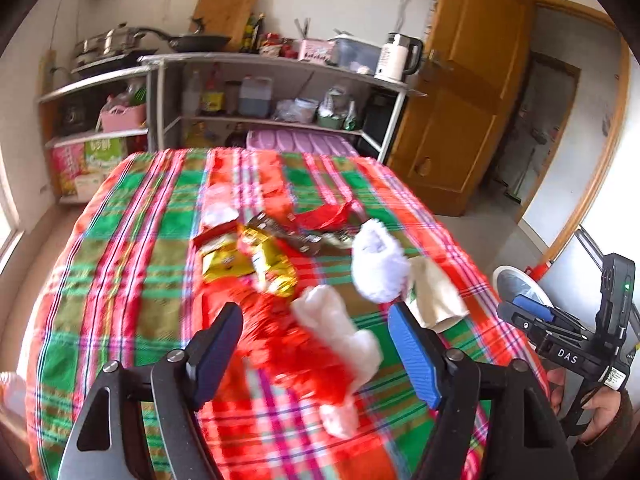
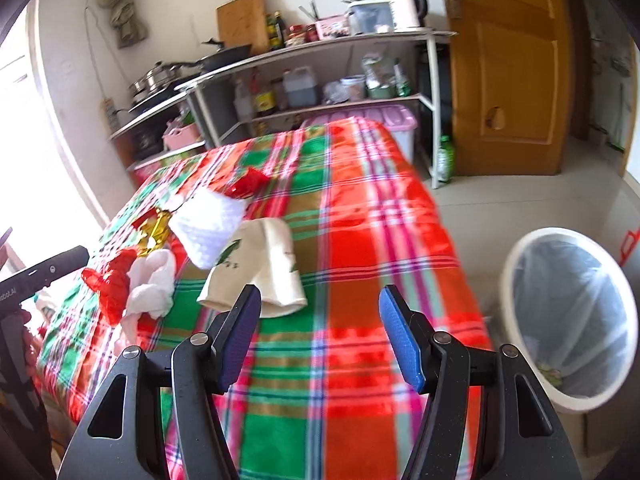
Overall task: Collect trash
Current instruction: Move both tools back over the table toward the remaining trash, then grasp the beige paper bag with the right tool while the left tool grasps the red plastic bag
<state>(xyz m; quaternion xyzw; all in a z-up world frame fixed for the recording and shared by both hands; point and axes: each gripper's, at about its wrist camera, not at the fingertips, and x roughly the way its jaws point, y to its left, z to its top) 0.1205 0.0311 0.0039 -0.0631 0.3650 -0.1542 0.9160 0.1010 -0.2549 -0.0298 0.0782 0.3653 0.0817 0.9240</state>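
Trash lies on a table under a plaid cloth (image 1: pixel 120 240). My left gripper (image 1: pixel 316 332) is open above a red plastic wrapper (image 1: pixel 280 336) and a white tissue (image 1: pixel 340 328), with nothing pressed between its pads. Beyond these lie gold snack packets (image 1: pixel 256 264), a crumpled white paper (image 1: pixel 380 264), a paper cup (image 1: pixel 432 296) on its side and a dark wrapper (image 1: pixel 288 232). My right gripper (image 2: pixel 320 300) is open and empty over the cloth, just short of the paper cup (image 2: pixel 260 264). Left of the cup are the white paper (image 2: pixel 208 224), the tissue (image 2: pixel 154 280) and the red wrapper (image 2: pixel 112 280).
A white bin (image 2: pixel 568 320) with a clear liner stands on the floor right of the table. Metal shelves (image 1: pixel 272 60) with pans, bottles and a kettle line the far wall. A wooden door (image 2: pixel 512 72) is at the right. A hand (image 1: pixel 604 412) holds the right tool.
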